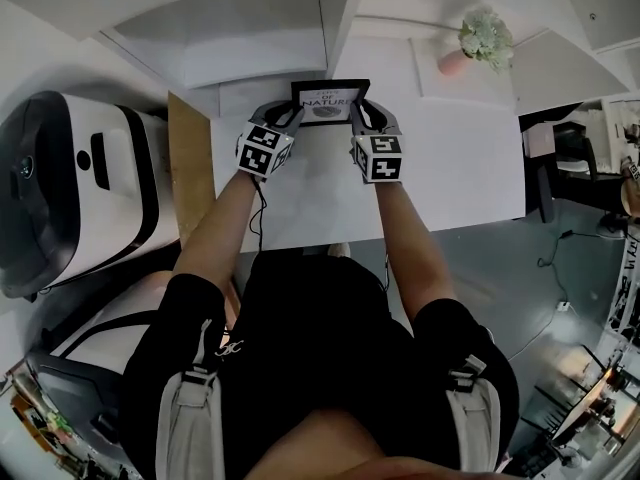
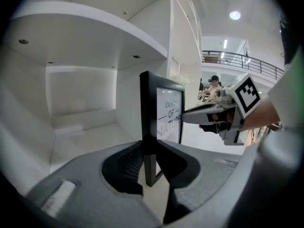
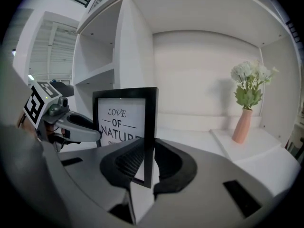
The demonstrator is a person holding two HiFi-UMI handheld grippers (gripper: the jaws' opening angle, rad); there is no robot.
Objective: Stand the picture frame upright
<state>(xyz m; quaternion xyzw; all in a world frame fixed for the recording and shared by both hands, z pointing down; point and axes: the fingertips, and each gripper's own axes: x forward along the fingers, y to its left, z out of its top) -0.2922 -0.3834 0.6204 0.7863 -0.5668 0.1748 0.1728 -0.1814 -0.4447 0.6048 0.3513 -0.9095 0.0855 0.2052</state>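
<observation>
Left claw (image 1: 291, 115), right claw (image 1: 367, 117) cover picture frame (image 1: 330, 103) edges.

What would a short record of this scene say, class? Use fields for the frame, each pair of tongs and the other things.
frame: black, upright, print reads LOVE OF NATURE
left tongs: shut on the frame's left edge
right tongs: shut on the frame's right edge
vase: pink, holds flowers, to the right of the frame
shelf: white, holds the vase

Picture frame (image 3: 121, 120): "LOVE OF NATURE", probably
</observation>
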